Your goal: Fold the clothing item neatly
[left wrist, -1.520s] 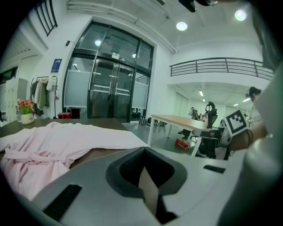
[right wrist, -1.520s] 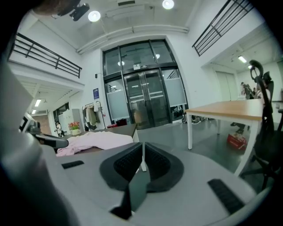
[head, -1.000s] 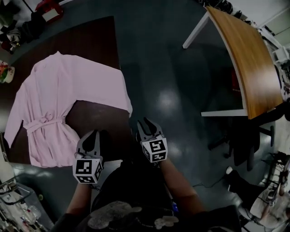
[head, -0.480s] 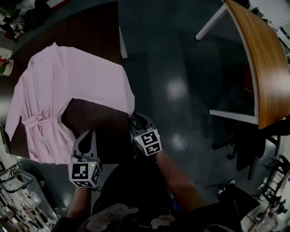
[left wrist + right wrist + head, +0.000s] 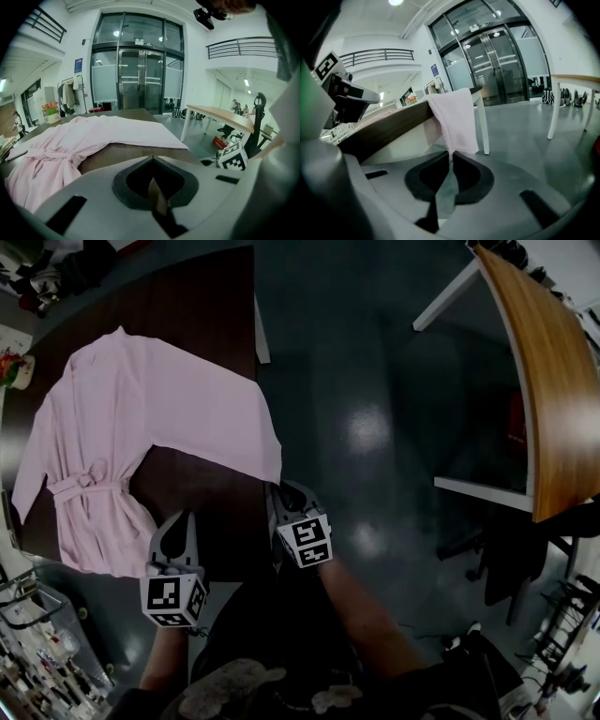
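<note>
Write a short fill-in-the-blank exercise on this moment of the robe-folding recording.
1. The robe lying on the dark table is ____ in colour.
2. The right claw has the robe's hanging ____ pinched at its tips.
3. The left claw is shut and holds ____.
Missing words: pink; sleeve; nothing.
Note: the right claw's jaws have just been closing, with the sleeve between them.

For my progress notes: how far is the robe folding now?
Done: nothing folded; the pink robe lies spread on the dark table. In hand: the right hand-held gripper has just been closing on the sleeve end hanging off the edge. Remaining: every fold; the left hand-held gripper is shut, empty.
</note>
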A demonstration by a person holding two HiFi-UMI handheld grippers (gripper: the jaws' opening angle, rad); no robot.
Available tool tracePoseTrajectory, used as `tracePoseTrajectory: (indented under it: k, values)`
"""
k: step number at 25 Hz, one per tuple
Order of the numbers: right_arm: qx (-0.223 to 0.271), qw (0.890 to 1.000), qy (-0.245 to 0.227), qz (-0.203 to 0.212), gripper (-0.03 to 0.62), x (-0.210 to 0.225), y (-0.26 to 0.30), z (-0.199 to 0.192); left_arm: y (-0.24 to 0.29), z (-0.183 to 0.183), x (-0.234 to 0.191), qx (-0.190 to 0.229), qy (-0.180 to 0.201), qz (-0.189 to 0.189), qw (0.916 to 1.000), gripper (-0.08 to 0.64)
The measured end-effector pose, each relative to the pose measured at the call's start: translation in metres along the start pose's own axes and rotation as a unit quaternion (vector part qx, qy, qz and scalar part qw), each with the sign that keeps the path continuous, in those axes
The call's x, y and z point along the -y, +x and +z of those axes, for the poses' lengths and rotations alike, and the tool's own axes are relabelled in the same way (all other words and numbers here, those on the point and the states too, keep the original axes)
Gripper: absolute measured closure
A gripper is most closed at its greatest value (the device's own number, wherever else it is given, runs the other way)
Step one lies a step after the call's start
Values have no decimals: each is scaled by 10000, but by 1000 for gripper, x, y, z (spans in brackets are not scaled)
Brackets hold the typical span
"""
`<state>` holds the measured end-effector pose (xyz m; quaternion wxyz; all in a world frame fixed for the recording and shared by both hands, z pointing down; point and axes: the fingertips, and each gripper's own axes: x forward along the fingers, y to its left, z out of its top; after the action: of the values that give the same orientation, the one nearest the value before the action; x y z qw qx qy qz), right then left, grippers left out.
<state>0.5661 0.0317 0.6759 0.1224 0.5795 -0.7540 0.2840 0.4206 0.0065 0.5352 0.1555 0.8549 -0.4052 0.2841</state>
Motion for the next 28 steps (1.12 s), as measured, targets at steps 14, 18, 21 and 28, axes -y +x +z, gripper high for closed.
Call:
tracePoseTrajectory:
  k: [14, 18, 21, 28]
  values:
    - [192, 9859, -1142, -1208, 580, 44, -68, 106, -38, 46, -60, 739, -207, 488, 9959, 552]
    - [645, 9745, -1424, -1610, 580, 17, -70, 163, -69, 44, -118, 1020, -321, 552, 9927, 552]
    - [883, 9609, -1884, -1828, 580, -16, -63, 206, -89, 42, -160, 1243, -294, 303, 9913, 552]
    - [1091, 9387, -2433, -2187, 580, -105, -60, 271, -135, 43, -250, 1718, -133, -15, 9850, 552]
